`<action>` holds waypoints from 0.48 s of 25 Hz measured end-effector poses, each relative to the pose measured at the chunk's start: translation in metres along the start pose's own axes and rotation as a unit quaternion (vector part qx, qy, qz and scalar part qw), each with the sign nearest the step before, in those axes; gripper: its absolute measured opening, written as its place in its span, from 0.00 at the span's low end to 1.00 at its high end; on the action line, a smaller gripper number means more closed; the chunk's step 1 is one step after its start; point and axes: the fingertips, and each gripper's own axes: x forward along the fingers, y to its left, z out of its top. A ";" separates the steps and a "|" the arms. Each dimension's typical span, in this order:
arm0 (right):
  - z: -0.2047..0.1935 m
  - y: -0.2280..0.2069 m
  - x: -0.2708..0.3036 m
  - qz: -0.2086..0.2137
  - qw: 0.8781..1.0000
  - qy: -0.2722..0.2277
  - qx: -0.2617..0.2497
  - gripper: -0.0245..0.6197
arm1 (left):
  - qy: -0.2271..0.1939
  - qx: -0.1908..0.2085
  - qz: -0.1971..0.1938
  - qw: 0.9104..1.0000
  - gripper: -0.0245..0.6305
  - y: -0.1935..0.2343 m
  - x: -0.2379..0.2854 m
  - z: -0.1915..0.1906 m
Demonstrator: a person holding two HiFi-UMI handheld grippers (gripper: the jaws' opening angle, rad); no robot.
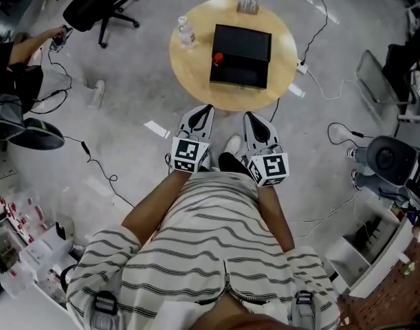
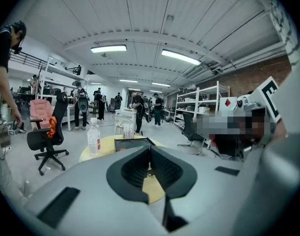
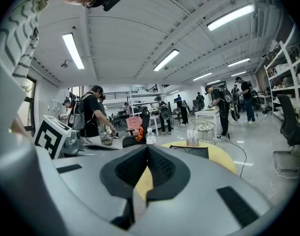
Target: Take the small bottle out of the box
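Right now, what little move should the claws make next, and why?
Probably reach the left claw forward toward the black box on the round table. It and the right claw are shut and empty, held near the person's body, short of the table, while a small red-topped thing sits at the box's left side.

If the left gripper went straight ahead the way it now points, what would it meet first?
Probably the black box on the round yellow table: the shut left gripper points at it. Its height against the tabletop is unclear, so the table's near rim might come first.
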 end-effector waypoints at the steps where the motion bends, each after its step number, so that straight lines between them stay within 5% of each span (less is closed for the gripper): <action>1: 0.001 -0.005 0.001 0.004 1.000 0.001 0.000 0.05 | -0.002 0.000 0.004 1.000 0.07 -0.001 0.006 0.002; 12: 0.002 -0.037 0.002 0.040 0.999 0.006 0.005 0.05 | -0.002 -0.010 0.053 0.999 0.07 -0.006 0.040 0.017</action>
